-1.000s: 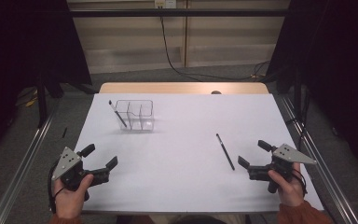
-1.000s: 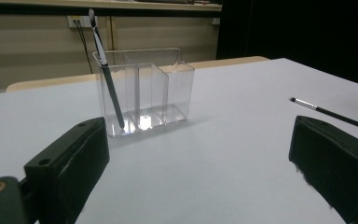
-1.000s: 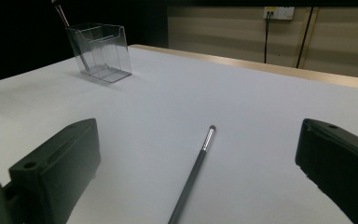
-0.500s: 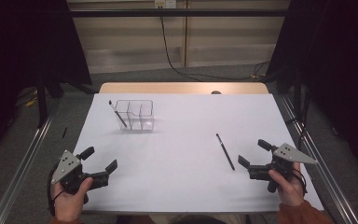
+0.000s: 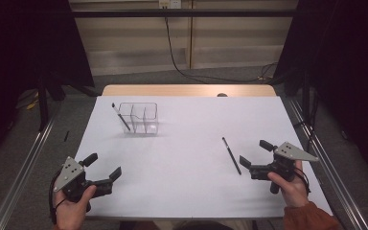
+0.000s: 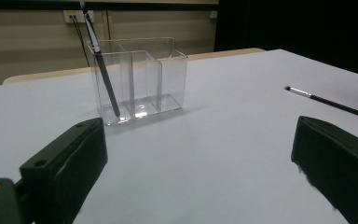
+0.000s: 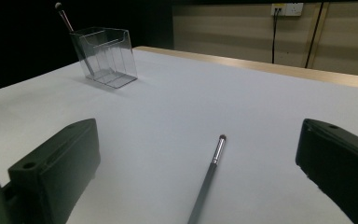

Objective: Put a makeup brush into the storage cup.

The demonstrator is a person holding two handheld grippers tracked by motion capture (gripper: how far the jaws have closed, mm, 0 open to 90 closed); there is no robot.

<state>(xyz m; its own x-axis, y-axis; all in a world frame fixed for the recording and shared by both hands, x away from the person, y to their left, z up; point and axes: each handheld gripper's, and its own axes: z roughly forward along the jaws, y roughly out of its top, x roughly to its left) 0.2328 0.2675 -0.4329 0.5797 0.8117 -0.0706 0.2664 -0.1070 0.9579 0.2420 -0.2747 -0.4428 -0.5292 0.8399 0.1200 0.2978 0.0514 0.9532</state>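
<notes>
Lining up on the loose brush is where I judge this moment sits: both tools low at the near edge of the desk, nothing picked up yet. My right gripper sits at about four o'clock on the desk, its fingers spread wide and empty. From the right gripper view the brush lies flat on the white surface between the two black fingers but ahead of them, untouched, its bristle end pointing away from me. From the high view the same brush lies just beside the right gripper's tips, running roughly from six to twelve with a slight lean toward eleven.

My left gripper waits at about eight o'clock, fingers also parted wide, holding nothing, aimed toward the far left of the desk.

Farther out, at about eleven o'clock, stands the clear organizer, a see-through box with three compartments. A second brush already stands tilted in its leftmost compartment, head up and leaning out toward the left. The other two compartments look empty.

Next move, as I read it: ease the right gripper forward and down so the fingers straddle the handle, close across it near the middle, lift it level, then carry it toward eleven o'clock and tip it upright over a compartment. The handle is thin and lies flat, so the fingers need to come right down onto the desk.
</notes>
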